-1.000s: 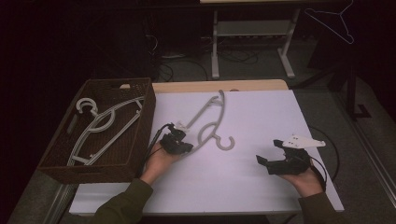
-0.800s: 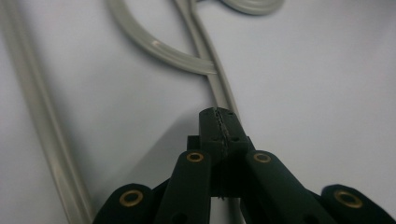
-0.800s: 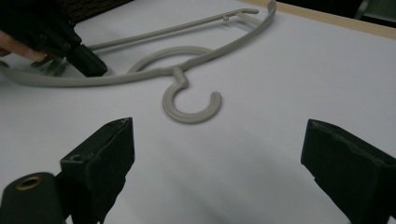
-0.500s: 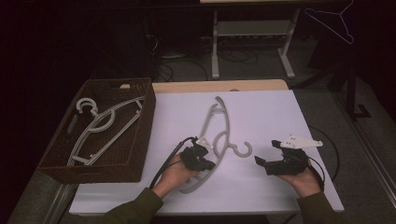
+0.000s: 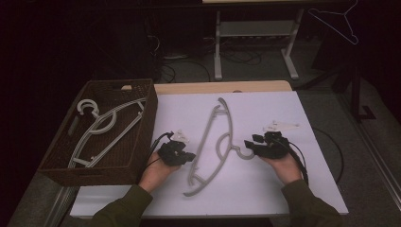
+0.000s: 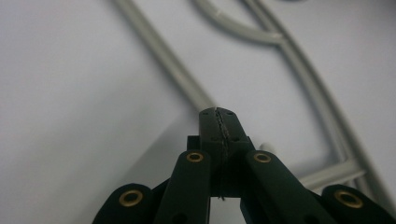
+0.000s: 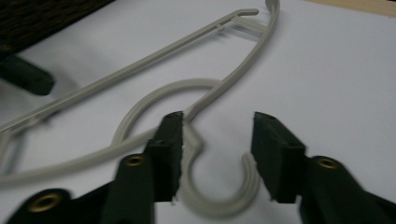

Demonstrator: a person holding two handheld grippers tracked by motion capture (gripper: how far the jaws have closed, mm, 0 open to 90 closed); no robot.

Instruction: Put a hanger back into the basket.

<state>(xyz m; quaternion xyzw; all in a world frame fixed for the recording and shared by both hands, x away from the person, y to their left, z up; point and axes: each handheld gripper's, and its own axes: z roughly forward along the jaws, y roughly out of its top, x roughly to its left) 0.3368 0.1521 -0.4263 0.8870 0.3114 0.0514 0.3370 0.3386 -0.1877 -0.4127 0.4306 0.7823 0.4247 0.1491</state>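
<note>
A grey plastic hanger [image 5: 206, 135] lies flat on the white table top, its hook [image 5: 239, 152] pointing right. My left gripper [image 5: 189, 157] is shut just left of the hanger's straight bar. In the left gripper view the closed tips [image 6: 218, 114] end right at that bar [image 6: 163, 51], with nothing between them. My right gripper [image 5: 250, 142] straddles the hook. Its jaws [image 7: 218, 119] have just been closing and stand on either side of the hook [image 7: 212, 205]. The left pad is against the hook's neck and the right pad stands clear of its tip.
A dark woven basket [image 5: 142, 123] sits at the table's left and holds more grey hangers [image 5: 101, 125]. The white top's edge [image 5: 283, 208] is near the person's sleeves. A wire hanger [image 5: 338, 21] hangs at the back right, beyond a metal stand [image 5: 217, 47].
The hanger swung down and right to lie flat mid-table. My left gripper went forward with it, then drew back left. My right gripper slid left to the hook and its jaws narrowed.
</note>
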